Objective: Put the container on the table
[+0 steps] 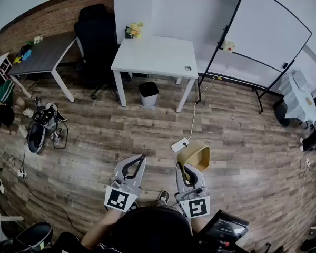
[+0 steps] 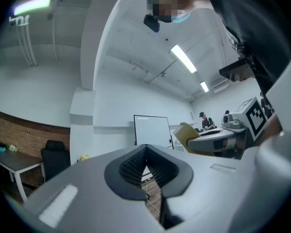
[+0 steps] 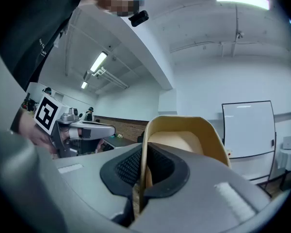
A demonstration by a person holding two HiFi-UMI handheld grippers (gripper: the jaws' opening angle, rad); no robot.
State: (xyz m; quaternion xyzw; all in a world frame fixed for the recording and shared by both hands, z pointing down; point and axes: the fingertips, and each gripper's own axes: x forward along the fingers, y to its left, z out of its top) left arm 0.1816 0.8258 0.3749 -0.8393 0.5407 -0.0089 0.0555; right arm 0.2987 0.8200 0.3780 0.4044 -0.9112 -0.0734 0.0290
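No word, brand or number can be read anywhere. The cubes on the left gripper (image 1: 141, 158) and right gripper (image 1: 182, 168) bear black-and-white square markers (image 1: 120, 198), coded patterns without letters. Pale print on the person's dark clothing (image 3: 41, 43) is too small to read.

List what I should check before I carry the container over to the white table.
1. Right claw shut on container: ok, it pinches the container's wall.
2. Left claw free: ok, shut with nothing in it.
3. Room on table: ok, most of the top is bare; flowers stand at a back corner.
4. Table within reach: not ok, it stands across the room.
5. Walking path: not ok, a power strip and its cable lie in the way.
6. Container empty: cannot tell, only part of its inside shows.
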